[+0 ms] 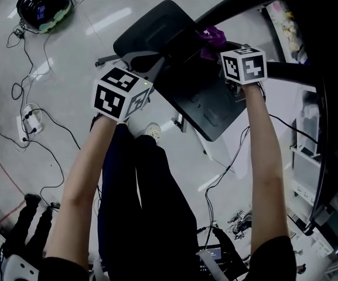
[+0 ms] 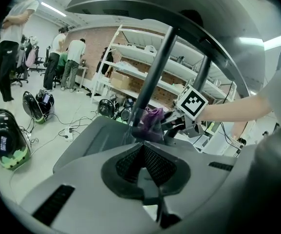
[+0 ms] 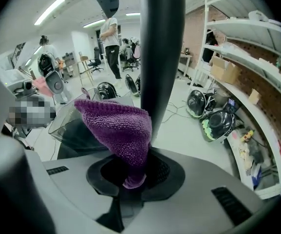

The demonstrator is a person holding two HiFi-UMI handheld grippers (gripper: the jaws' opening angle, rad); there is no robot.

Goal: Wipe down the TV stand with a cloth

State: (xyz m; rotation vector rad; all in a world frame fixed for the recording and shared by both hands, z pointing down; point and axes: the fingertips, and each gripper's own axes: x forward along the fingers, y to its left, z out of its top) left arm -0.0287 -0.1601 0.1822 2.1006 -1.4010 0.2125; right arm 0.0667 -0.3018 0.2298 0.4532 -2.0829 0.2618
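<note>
Cable-strewn workshop floor [image 1: 81, 34] frames the job: right tool [image 3: 134, 172], clamped on a purple cloth [image 3: 118, 130], holds it against the TV stand's pole [image 3: 162, 57] at centre frame; left tool [image 2: 142, 157] closed, empty. Wiping looks under way; next, slide cloth along the pole.

dark pole [image 3: 162, 57] stands ahead; open floor [image 1: 81, 40] lies left.

Setting: lab workshop | metal shelving [image 3: 242, 35] lining brick wall [image 3: 195, 30] at 3 o'clock | cables [image 1: 63, 128], power strip [image 1: 31, 120] trailing at 9 o'clock | people [image 2: 72, 57] standing at 10 o'clock
</note>
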